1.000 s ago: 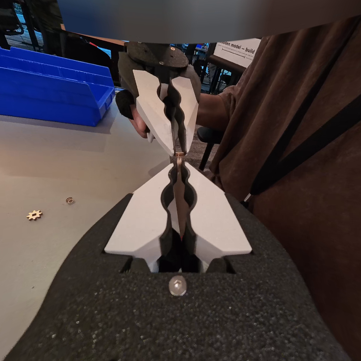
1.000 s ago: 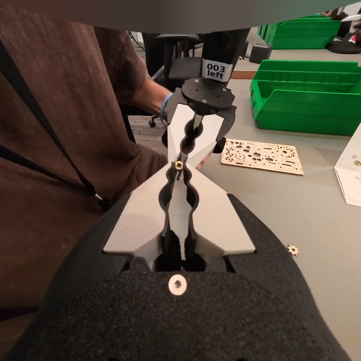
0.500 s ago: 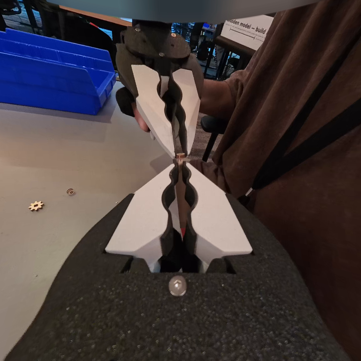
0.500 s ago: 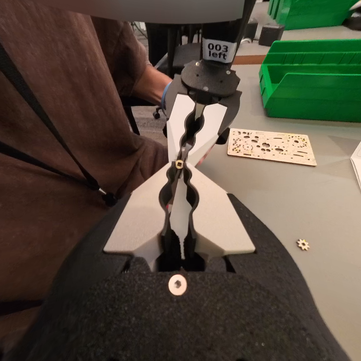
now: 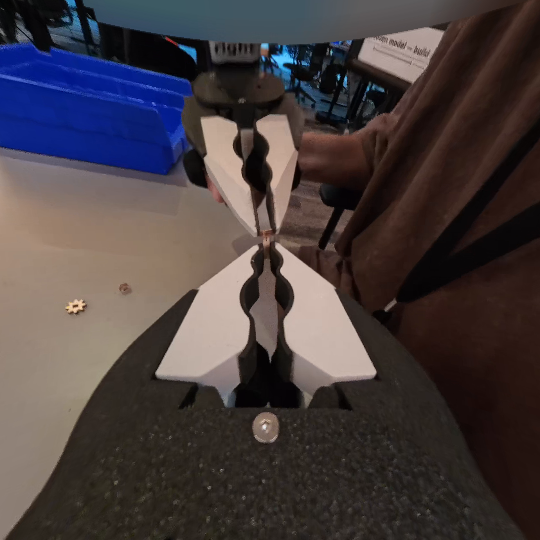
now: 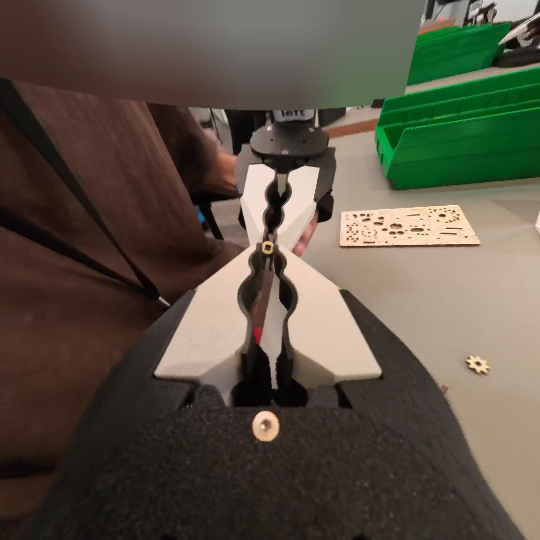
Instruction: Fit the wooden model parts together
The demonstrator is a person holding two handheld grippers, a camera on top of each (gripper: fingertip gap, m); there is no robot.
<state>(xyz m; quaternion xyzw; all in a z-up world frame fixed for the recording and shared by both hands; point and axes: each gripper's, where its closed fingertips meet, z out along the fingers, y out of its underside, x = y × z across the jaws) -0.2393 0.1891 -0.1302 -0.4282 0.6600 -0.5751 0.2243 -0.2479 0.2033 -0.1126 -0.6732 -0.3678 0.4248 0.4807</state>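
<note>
Brown top: your sleeve and torso (image 5: 438,204) fill the right side of the left wrist view and the left of the right wrist view; a blurred patch cuts off everything above.
Grey table (image 5: 87,233): it runs out of frame at the left in the left wrist view, with a blue bin (image 5: 87,111) at upper left; a green bin (image 6: 467,140) sits at upper right of the right wrist view.
Wooden sheet (image 6: 409,229): lies flat at centre right of the right wrist view, punched with holes, its cut-outs too fine to read.
Left gripper (image 5: 266,244): you hold it tip to tip with the other, fingers drawn in narrow on a thin wooden piece (image 5: 266,240) seen edge-on, so its shape is hard to make out.
Right gripper (image 6: 268,252): points up the frame centre, fingers pinched on a small square-holed wooden ring (image 6: 268,247); whether ring and piece are seated together you cannot tell.
Hands: mostly hidden behind each far gripper body.
Loose gear (image 5: 76,306): lies at left centre of the left wrist view, well apart from the tips, a tiny part (image 5: 125,287) near it, too small to identify.
</note>
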